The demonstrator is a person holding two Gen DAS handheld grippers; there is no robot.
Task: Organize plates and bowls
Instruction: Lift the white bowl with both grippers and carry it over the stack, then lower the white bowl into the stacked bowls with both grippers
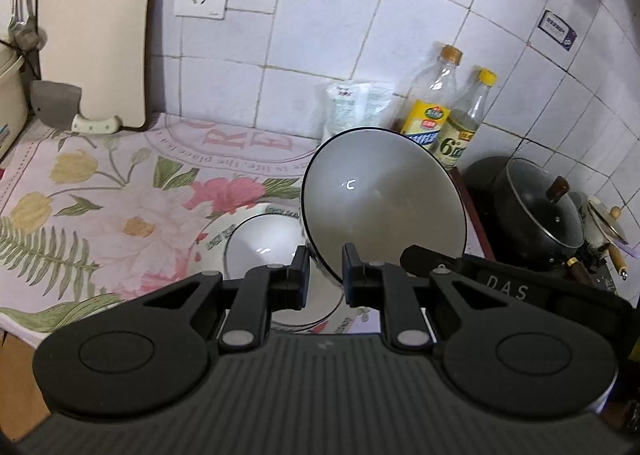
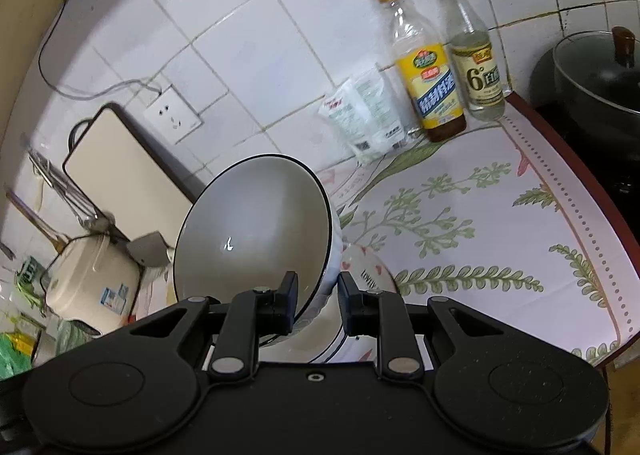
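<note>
In the left wrist view my left gripper [image 1: 325, 275] is shut on the rim of a white bowl with a dark rim [image 1: 380, 207], held tilted above the counter. Below it a second white bowl [image 1: 260, 251] sits in a patterned plate [image 1: 224, 231]. In the right wrist view my right gripper [image 2: 318, 305] is shut on the rim of another white dark-rimmed bowl [image 2: 256, 235], tilted, above a bowl [image 2: 324, 335] on a plate [image 2: 368, 271].
The counter has a floral cloth [image 1: 100, 215]. Two bottles [image 1: 432, 103] [image 2: 432, 67] and a plastic bag [image 2: 364, 119] stand by the tiled wall. A black lidded pot [image 1: 540, 211] sits at right. A cutting board [image 1: 96, 31], cleaver [image 1: 60, 103] and rice cooker [image 2: 88, 287] are at left.
</note>
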